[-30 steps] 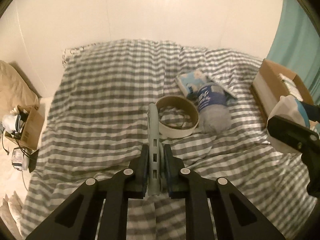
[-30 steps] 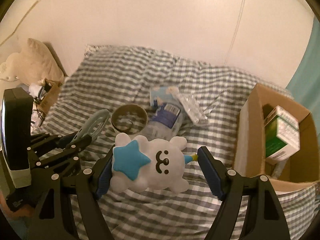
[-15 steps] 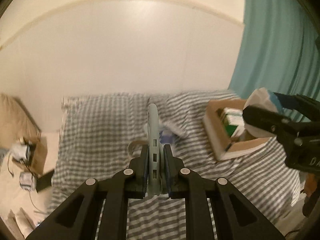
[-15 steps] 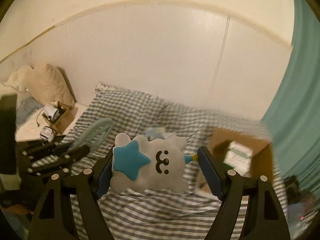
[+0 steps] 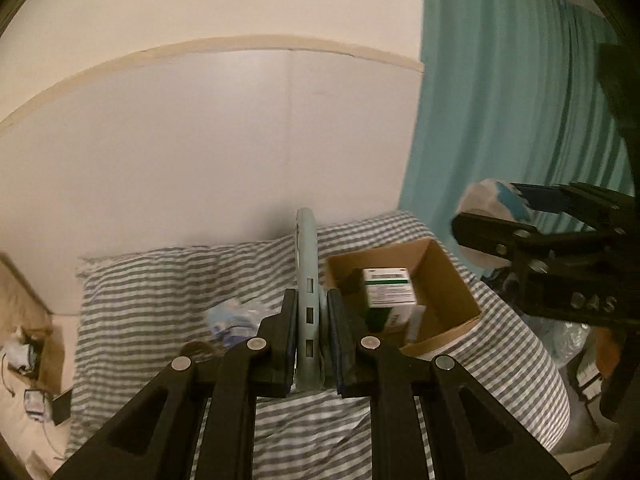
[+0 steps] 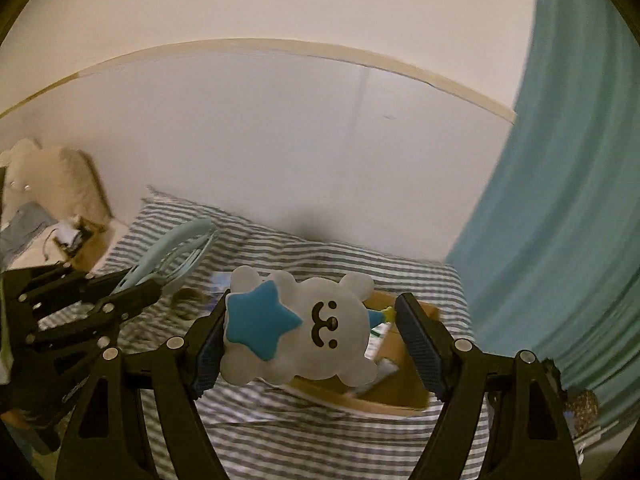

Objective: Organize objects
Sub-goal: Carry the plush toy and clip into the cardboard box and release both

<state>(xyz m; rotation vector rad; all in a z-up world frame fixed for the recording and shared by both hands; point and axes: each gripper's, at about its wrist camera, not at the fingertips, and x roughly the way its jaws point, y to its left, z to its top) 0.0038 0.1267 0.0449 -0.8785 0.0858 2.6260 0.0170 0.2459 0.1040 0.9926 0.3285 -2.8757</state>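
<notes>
- Both hands have risen from just over the bed (image 5: 152, 312) and swung toward the box (image 5: 436, 280). A second ago each camera looked down on the bedspread and its clutter; now the wall fills the upper part of both views and the box sits close ahead.
- The left gripper (image 5: 313, 304) is clamped on a pale blue-grey phone case (image 5: 307, 264), held edge-on and standing up between the pads. The grip looks the same as a second ago; the case has not slipped.
- From the left wrist view the case lines up just left of the box's near-left corner, above the bed, not yet over the opening.
- The right gripper (image 6: 310, 336) holds a white plush (image 6: 316, 332) with a blue star. Its jaws stand wide, one pad pressed into the star side, the other against the small yellow-tipped end by the paw. The hold is unchanged.
- In the right wrist view the plush covers most of the box (image 6: 400, 392); I judge it above or just short of the opening.
- A green-and-white carton (image 5: 390, 288) already stands inside the box, against its left wall.
- Left of the box, blurred items (image 5: 232, 316) remain on the bed.
- Meaning for the task: two things have been lifted and carried at once, and both look ready to be dropped into the box, plush first by my reading.
- The box's right half looks free, so the plush should fit there.
</notes>
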